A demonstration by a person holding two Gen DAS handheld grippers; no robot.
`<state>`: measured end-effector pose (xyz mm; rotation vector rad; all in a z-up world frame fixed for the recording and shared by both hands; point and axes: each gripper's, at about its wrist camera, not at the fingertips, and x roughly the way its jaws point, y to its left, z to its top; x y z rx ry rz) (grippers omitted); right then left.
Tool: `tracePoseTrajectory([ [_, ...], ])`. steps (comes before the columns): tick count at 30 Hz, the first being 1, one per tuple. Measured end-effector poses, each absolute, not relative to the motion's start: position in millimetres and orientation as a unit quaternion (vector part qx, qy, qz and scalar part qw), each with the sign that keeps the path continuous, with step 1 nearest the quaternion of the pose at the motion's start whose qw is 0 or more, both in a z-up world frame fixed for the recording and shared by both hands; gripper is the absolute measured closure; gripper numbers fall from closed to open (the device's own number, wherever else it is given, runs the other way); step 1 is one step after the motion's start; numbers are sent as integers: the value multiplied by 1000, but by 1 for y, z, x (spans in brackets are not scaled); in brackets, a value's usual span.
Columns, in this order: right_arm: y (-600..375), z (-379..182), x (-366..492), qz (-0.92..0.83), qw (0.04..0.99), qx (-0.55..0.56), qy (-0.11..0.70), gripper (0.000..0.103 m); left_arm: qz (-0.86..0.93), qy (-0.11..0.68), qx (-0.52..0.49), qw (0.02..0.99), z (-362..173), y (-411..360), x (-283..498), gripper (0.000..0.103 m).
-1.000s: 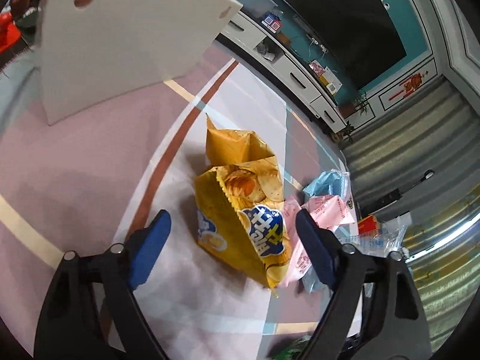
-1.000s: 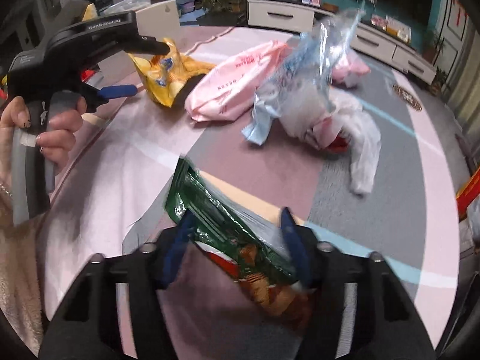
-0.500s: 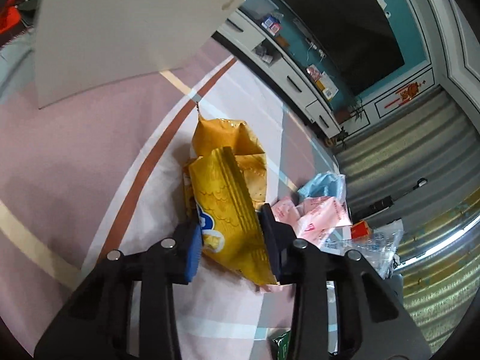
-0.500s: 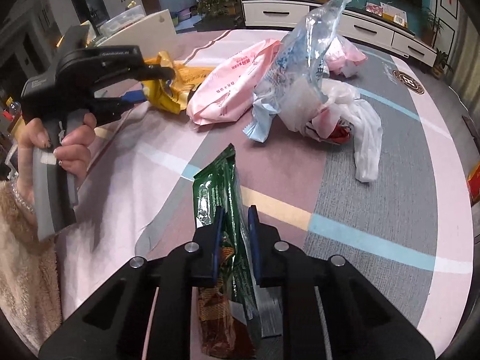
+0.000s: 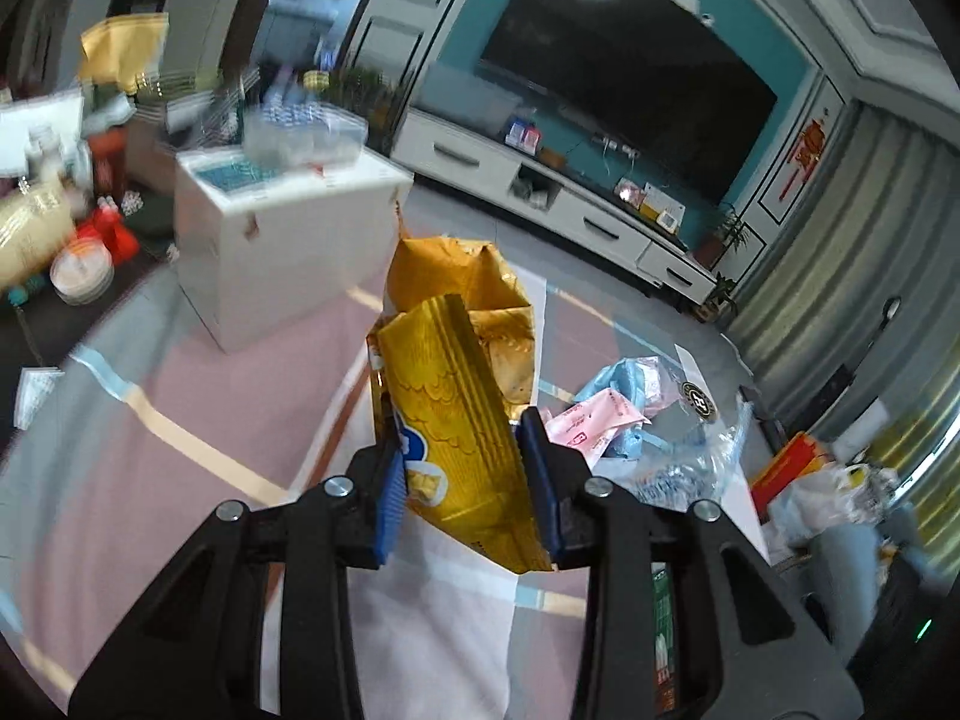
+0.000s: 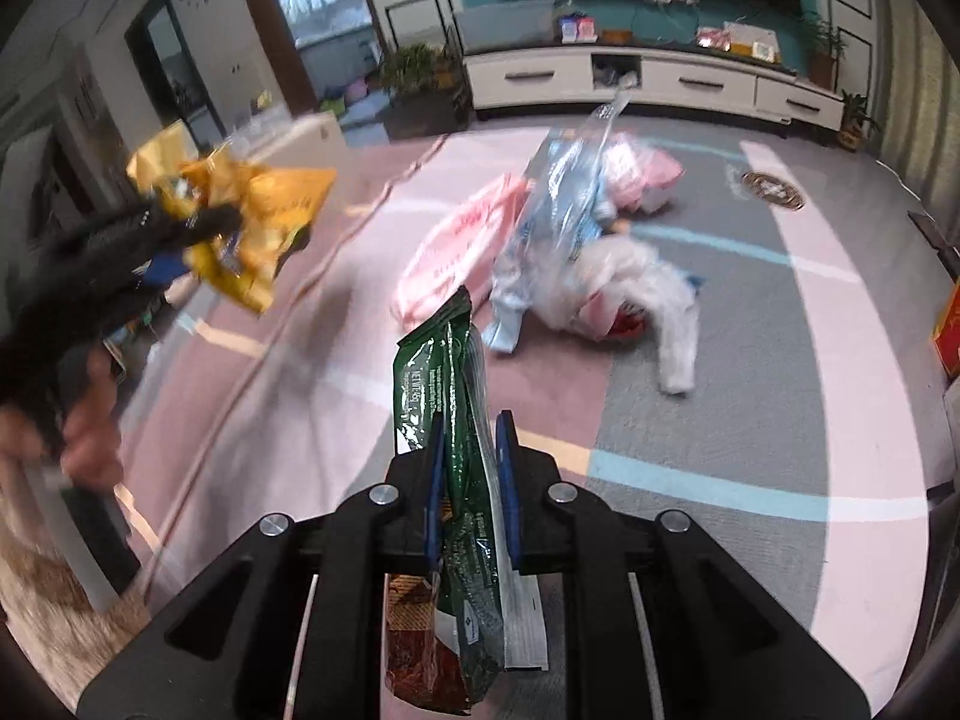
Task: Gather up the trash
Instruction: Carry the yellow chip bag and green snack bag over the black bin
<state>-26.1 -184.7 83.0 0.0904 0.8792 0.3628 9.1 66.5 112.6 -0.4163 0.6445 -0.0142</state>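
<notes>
Trash is now off the floor in both hands: a second ago the yellow chip bag [image 5: 462, 414] lay on the patterned rug [image 5: 198, 420] between wide-spread jaws, and the green snack wrapper [image 6: 462, 420] sat flat under the other tool. Now the left hand-held gripper [image 5: 462, 498] is clamped on the lower half of the chip bag, blue pads pressing both faces, and the bag hangs clear of the rug with its torn mouth upward. The right hand-held gripper [image 6: 468, 480] has its jaws pinched tight on the green wrapper, which stands up edge-on between them, its tail drooping below. From the right wrist view the lifted chip bag shows blurred at the left, above the person's hand [image 6: 84, 432]. Two pieces are therefore secured and ready to carry off, probably to a bin that I cannot identify. A pink packet [image 6: 456, 252], a clear-blue plastic bag [image 6: 558, 210] and a white bag [image 6: 648, 288] remain heaped on the rug, so more trips are needed.
</notes>
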Motion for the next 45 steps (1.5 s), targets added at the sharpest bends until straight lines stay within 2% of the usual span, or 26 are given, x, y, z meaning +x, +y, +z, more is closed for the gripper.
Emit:
tracePoseTrajectory([
  [7, -211, 113, -48, 162, 906, 79, 384, 86, 1, 308, -222, 925, 114, 66, -47, 67],
  [16, -225, 145, -74, 166, 925, 91, 330, 86, 1, 272, -165, 948, 141, 39, -85, 66],
  [29, -247, 177, -105, 154, 944, 95, 275, 86, -55, 221, -104, 968, 167, -17, -121, 66],
  [45, -295, 196, -131, 93, 961, 120, 233, 86, -125, 218, -68, 965, 170, -81, -130, 66],
])
